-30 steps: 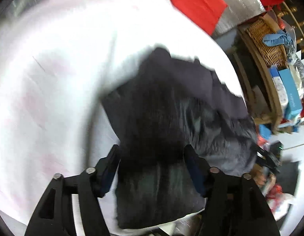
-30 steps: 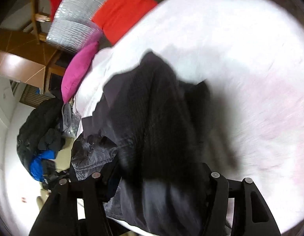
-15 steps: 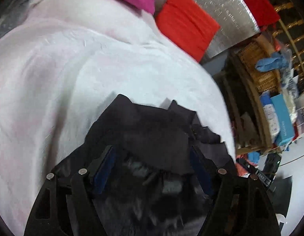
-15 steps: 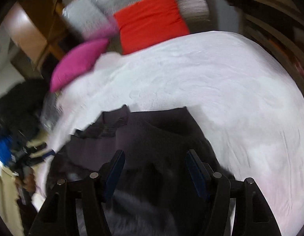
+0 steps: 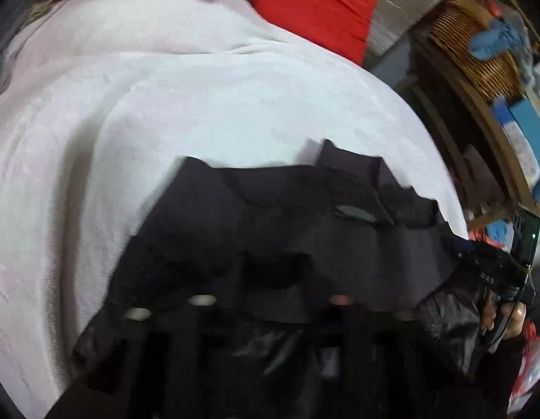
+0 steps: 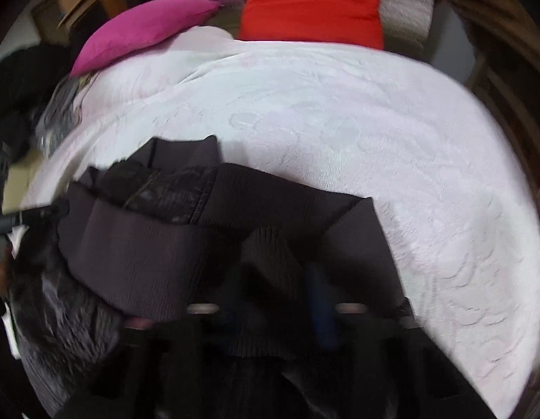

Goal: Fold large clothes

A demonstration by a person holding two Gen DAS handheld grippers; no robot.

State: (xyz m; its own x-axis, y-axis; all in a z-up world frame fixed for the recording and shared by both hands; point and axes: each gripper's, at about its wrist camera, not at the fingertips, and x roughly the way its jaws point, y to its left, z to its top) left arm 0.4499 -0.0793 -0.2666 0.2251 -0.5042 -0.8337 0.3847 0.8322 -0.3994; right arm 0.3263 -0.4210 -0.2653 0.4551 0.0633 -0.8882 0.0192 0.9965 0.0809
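Note:
A dark jacket [image 5: 287,223] with ribbed cuffs and hem lies bunched on the white bedspread [image 5: 165,104] near its front edge. It also shows in the right wrist view [image 6: 158,244], on the same bedspread [image 6: 374,139]. My left gripper [image 5: 270,279] is buried in the dark fabric and its fingers are hidden. My right gripper [image 6: 273,272] has a ribbed fold of the jacket between its fingers, with one blue pad [image 6: 319,300] showing. The other gripper shows at the right edge of the left wrist view [image 5: 497,272].
A pink pillow [image 6: 144,28] and a red cushion [image 6: 312,3] lie at the head of the bed, against silver padding [image 5: 402,3]. A wicker basket [image 5: 479,56] and shelves with blue boxes [image 5: 521,136] stand right of the bed. Dark clothes [image 6: 11,83] pile up on the left.
Both grippers have swung from looking down on the bed to looking along it and have sunk low into the jacket. The jacket has bunched up toward the bed's front edge.

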